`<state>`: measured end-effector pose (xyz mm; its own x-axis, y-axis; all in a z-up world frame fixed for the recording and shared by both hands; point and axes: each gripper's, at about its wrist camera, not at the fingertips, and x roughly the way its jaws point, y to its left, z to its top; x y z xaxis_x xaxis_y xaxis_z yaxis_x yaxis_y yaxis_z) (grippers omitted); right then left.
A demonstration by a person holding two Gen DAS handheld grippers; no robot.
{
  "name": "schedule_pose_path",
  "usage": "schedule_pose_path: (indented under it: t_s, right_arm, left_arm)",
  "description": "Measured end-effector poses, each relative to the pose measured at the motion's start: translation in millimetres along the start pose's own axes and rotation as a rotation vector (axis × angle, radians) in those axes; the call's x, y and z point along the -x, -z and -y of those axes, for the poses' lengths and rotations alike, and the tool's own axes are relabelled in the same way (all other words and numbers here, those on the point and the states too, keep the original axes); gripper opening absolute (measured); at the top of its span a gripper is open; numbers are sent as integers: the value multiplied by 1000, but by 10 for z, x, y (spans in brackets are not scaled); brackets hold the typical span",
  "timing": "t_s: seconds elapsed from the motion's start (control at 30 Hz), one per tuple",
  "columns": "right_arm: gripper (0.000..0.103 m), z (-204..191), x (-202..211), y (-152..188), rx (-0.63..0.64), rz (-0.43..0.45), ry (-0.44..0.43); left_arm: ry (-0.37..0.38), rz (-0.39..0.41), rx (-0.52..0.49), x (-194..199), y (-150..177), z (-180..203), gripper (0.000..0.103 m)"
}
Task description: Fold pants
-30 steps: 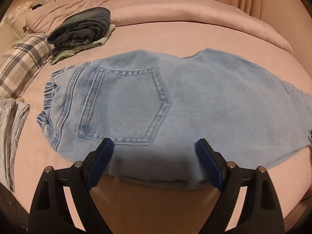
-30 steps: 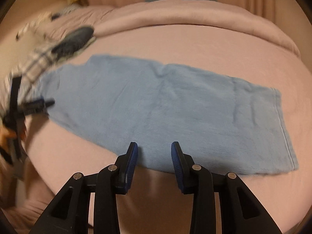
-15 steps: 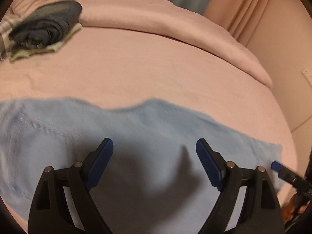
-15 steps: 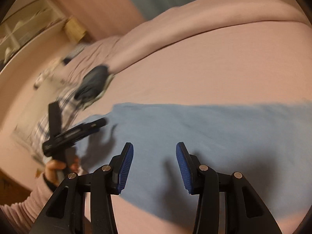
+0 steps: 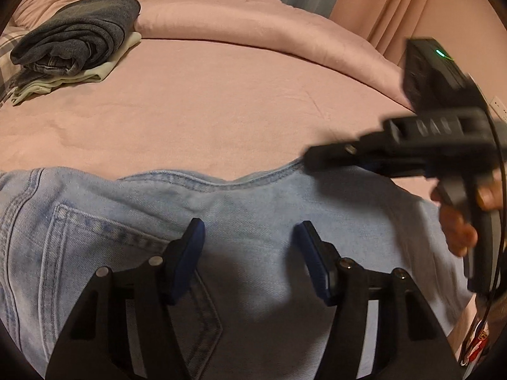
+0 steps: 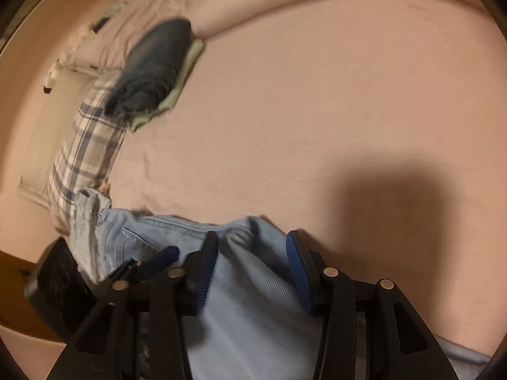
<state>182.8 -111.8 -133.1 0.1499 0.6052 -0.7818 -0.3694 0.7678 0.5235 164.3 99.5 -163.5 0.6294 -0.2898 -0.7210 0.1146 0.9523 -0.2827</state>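
Light blue jeans (image 5: 253, 221) lie flat on the pink bed, back pocket at the left in the left wrist view. My left gripper (image 5: 248, 237) is open, low over the seat of the jeans near their far edge. My right gripper (image 5: 309, 160) comes in from the right with its tips at that far edge. In the right wrist view the jeans (image 6: 247, 285) lie between the open right fingers, and the right gripper (image 6: 252, 253) is low over them. The left gripper's blue fingertip (image 6: 161, 258) shows at the lower left.
A pile of folded dark jeans on a pale garment (image 5: 73, 41) sits at the far left of the bed (image 5: 221, 101). A plaid pillow (image 6: 85, 145) lies left of it. A rolled pink duvet (image 5: 253, 22) runs along the back. A person's hand (image 5: 459, 228) holds the right gripper.
Both grippers have swung in over the jeans and come close together at the seat. The left fingers have narrowed but stay open. The right fingers have opened wider.
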Motion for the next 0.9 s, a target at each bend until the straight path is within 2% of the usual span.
schedule_pose_path:
  t_s: [0.03,0.07,0.2,0.33,0.4,0.43,0.5,0.57,0.63,0.67,0.73,0.77,0.87,0.9]
  right_arm:
    - [41,-26,-36,-27,1,-10,-26]
    - [22,-63,-54,-22,13,-25,-51]
    - [10,-106,-135,-23,38,-48,5]
    - [9,45,-86,-43,-31,-1,-1]
    - [9,87,43,-41,-45,69,14]
    - [9,152,167,-52,-80,136,46]
    - [9,192,343,-31,-90,181,56]
    - [9,122,538,115,-28,179,14]
    - [9,-1,705,339,65,178,61]
    - [9,-30,760,450,93,172,57]
    - [9,2,797,652,95,139,7]
    - [9,56,774,714,89,118,14]
    - [9,355,673,732,25,135,183]
    - [0,522,675,717,-26,160,186]
  left_arm:
    - [3,8,-7,-4,32,29,63]
    - [4,12,-12,-5,44,38,64]
    - [5,35,-24,-22,43,70,64]
    - [0,42,-31,-17,56,93,65]
    - [-2,43,-32,-12,63,102,65]
    - [-2,43,-32,-18,62,89,65]
    - [-3,40,-32,-25,50,82,65]
    - [-11,33,-40,-60,9,64,66]
    - [-17,28,-52,-96,-19,62,68]
    - [-29,27,-65,-106,-16,85,69]
    - [-47,26,-80,-121,-12,109,69]
    - [-56,23,-87,-131,-14,118,70]
    - [-61,14,-98,-149,-25,120,71]
    - [-62,7,-98,-155,-36,113,71]
